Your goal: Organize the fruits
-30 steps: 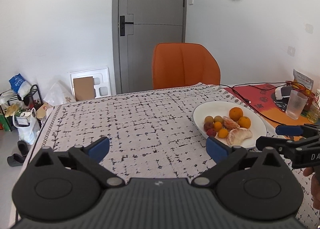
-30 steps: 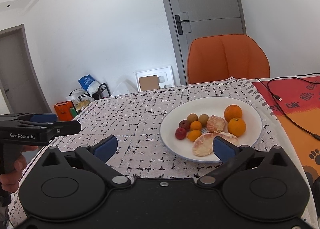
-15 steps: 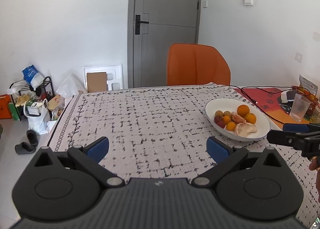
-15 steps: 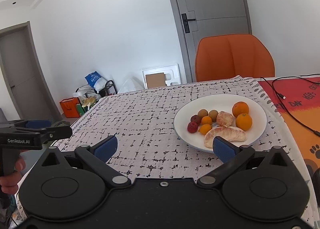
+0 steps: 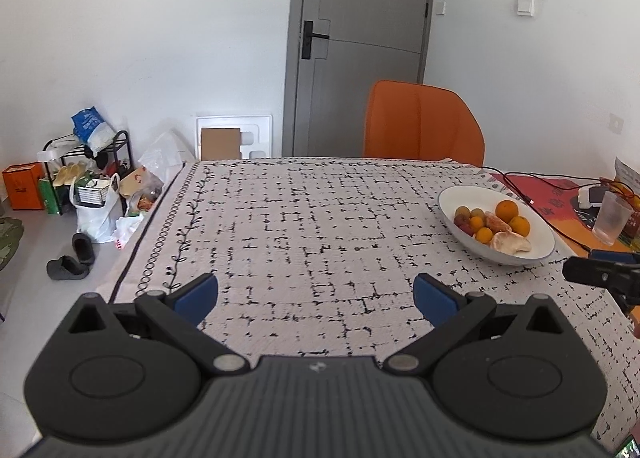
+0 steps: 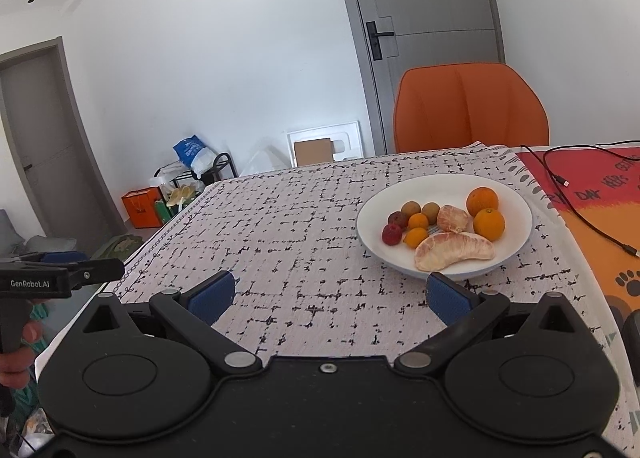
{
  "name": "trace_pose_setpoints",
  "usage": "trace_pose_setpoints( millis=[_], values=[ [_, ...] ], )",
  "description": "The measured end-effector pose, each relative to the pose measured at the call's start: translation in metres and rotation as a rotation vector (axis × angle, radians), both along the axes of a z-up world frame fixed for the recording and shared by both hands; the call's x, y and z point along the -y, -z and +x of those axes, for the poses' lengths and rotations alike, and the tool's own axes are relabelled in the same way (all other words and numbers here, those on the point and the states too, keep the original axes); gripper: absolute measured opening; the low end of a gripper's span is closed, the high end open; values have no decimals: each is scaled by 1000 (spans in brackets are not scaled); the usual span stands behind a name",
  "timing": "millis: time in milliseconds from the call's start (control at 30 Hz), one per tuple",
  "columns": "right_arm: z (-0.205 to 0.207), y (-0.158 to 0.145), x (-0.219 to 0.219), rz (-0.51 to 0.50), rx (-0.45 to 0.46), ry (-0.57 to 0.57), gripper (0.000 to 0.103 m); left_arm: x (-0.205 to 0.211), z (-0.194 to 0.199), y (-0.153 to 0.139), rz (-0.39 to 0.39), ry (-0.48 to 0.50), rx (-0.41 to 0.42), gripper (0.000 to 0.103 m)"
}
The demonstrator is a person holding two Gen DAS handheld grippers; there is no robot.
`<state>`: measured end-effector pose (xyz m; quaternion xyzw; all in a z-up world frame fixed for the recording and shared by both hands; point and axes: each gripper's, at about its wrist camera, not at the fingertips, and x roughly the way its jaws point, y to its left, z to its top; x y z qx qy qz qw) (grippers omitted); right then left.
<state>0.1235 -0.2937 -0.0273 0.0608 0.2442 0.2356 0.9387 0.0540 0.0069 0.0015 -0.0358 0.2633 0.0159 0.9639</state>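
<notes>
Right wrist view, right gripper (image 6: 327, 297) fingers spread, left gripper (image 5: 316, 296) likewise, fruit on white plate (image 6: 516, 236).

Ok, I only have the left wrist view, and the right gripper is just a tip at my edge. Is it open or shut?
Observer: Open. The right gripper has its blue pads wide apart with nothing between them, just short of the plate.
Operator: What lies nearest its right finger?
Observer: The long peeled segment, at the plate's near rim.
Operator: How does my gripper look from there?
Observer: The left gripper shows side-on at the table's left edge, with a hand around its handle.
</notes>
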Motion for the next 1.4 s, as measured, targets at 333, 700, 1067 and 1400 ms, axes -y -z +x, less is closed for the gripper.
trace_pose_setpoints(
  millis=[333, 700, 1067, 1400],
  values=[
    [-27, 3, 4, 7, 3, 2, 103, 3, -20, 2, -4, -2, 3, 103],
    [-35, 4, 10, 7, 4, 13, 103, 12, -23, 14, 4, 25, -14, 103],
    [-35, 6, 4, -7, 1, 2, 103, 13, -24, 18, 6, 30, -26, 103],
    [-33, 7, 1, -17, -1, 1, 103, 9, -25, 18, 1, 24, -25, 103]
  ],
)
